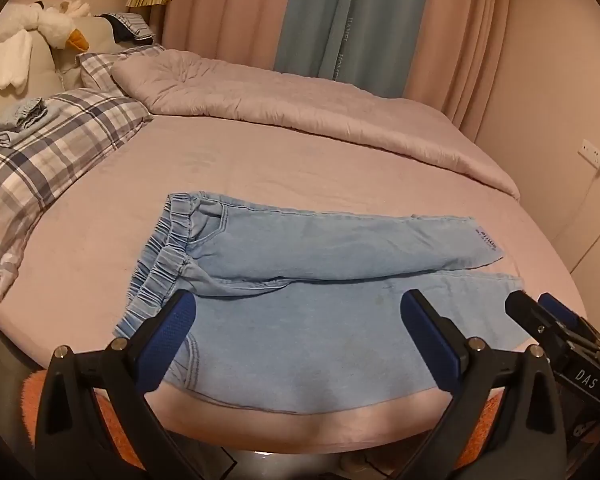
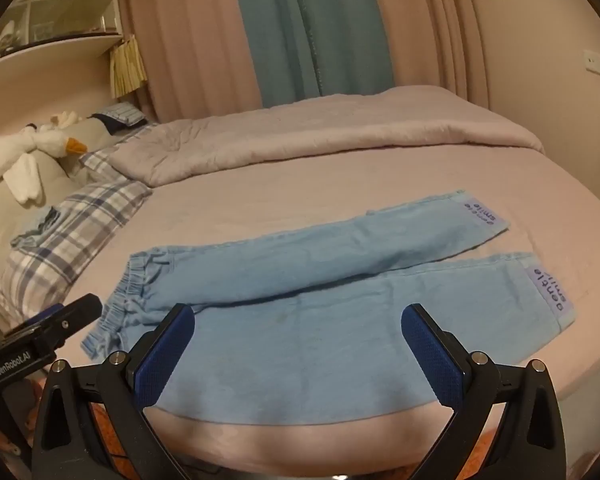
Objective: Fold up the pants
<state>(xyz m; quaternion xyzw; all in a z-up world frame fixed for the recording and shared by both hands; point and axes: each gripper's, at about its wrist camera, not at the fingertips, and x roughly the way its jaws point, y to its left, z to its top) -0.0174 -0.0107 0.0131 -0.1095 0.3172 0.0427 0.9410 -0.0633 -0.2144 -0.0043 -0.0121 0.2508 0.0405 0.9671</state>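
Observation:
Light blue denim pants lie flat on the pink bed sheet, elastic waistband to the left, both legs stretched to the right and slightly apart. They also show in the right wrist view, with "gentle smile" labels at the cuffs. My left gripper is open and empty, hovering over the near leg by the front bed edge. My right gripper is open and empty, over the near leg further right. Each gripper shows in the other's view: the right gripper and the left gripper.
A folded pinkish-grey duvet lies across the far side of the bed. Plaid pillows carry folded blue clothes at the left. A plush goose sits on the headboard. Curtains hang behind. An orange rug lies below the bed edge.

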